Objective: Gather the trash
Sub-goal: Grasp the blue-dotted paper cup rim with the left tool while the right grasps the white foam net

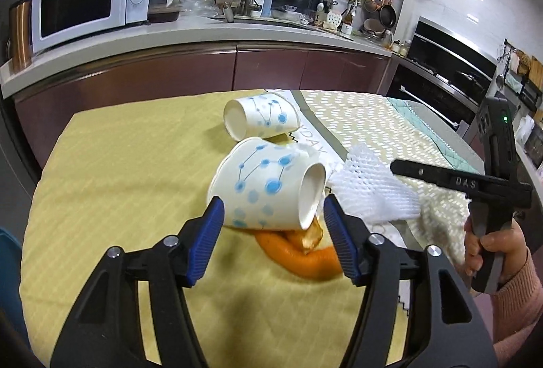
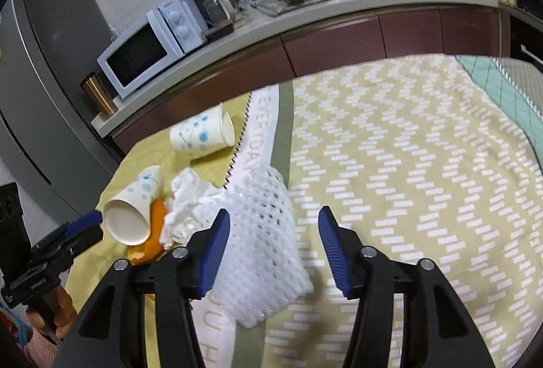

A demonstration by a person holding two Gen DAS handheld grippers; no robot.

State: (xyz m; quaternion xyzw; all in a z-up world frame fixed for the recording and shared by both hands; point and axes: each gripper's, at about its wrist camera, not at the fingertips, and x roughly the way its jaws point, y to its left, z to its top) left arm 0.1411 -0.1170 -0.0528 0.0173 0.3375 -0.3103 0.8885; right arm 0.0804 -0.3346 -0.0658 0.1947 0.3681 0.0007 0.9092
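A white paper cup with blue dots [image 1: 268, 188] lies on its side on orange peel [image 1: 298, 252]. My left gripper [image 1: 273, 215] is open, its blue pads on either side of this cup, apart from it. A second cup [image 1: 258, 120] lies on its side behind. White foam netting [image 1: 370, 188] lies to the right, with a crumpled tissue [image 2: 186, 195] beside it. My right gripper [image 2: 274, 230] is open just above the netting [image 2: 261, 252]. The near cup [image 2: 132, 212], far cup [image 2: 200, 133] and peel [image 2: 156, 232] show at the left of the right wrist view.
The table carries a yellow cloth [image 1: 118, 164] and a zigzag-patterned cloth [image 2: 407, 181]. A kitchen counter [image 1: 203, 32] with a microwave [image 1: 91, 1] and sink runs behind. An oven [image 1: 448, 79] stands at the right. A grey fridge [image 2: 40, 79] stands at the left.
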